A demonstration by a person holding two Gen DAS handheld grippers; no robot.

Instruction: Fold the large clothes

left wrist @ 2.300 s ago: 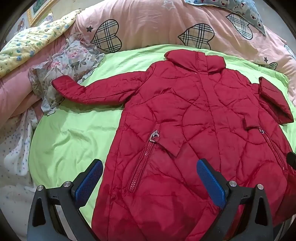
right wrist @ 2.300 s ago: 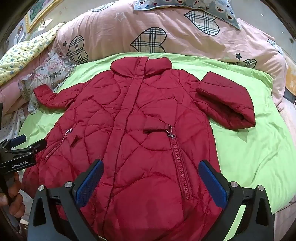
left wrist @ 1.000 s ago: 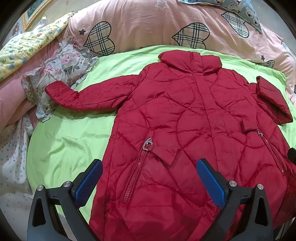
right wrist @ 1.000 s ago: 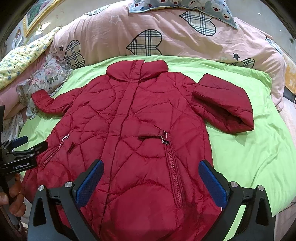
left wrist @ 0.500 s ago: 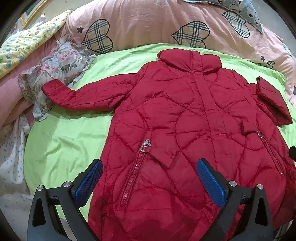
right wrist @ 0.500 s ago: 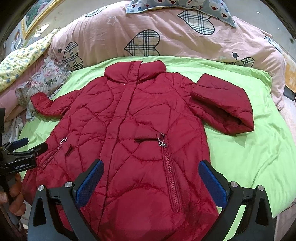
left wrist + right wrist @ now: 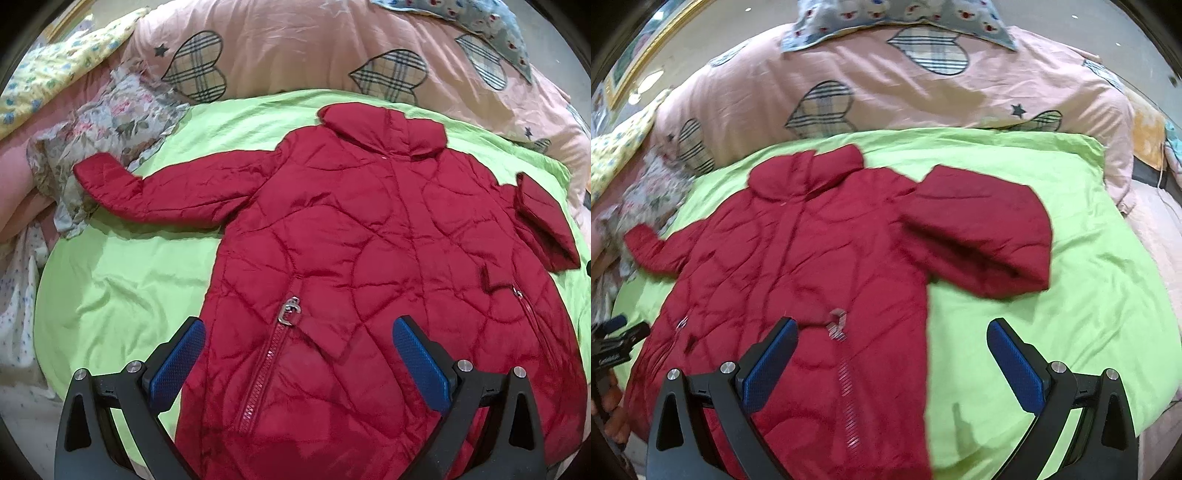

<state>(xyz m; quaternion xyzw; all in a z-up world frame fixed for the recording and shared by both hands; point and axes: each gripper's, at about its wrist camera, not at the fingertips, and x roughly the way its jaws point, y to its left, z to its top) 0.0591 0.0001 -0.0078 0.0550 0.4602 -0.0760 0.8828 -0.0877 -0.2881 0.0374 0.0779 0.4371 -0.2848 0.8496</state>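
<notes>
A red quilted coat (image 7: 369, 258) lies front up on a lime-green sheet (image 7: 122, 280), collar toward the pillows. Its left sleeve (image 7: 166, 188) stretches out flat; the right sleeve (image 7: 982, 229) is folded back on itself. My left gripper (image 7: 299, 354) hovers open above the coat's lower left pocket zip (image 7: 290, 310), holding nothing. My right gripper (image 7: 890, 354) is open above the coat's right edge (image 7: 923, 314) and the bare sheet (image 7: 1052, 314). At the far left of the right wrist view the left gripper (image 7: 613, 332) and a hand (image 7: 609, 410) show.
A pink duvet with plaid hearts (image 7: 295, 55) is bunched behind the coat. A floral cloth (image 7: 110, 122) lies under the left cuff, and a yellow flowered blanket (image 7: 48, 81) sits at the far left. A blue patterned pillow (image 7: 897, 18) tops the duvet.
The right gripper has swung to the right, so the coat now sits left of its centre and the frame is blurred. The left view has barely shifted. Both grippers stay open.
</notes>
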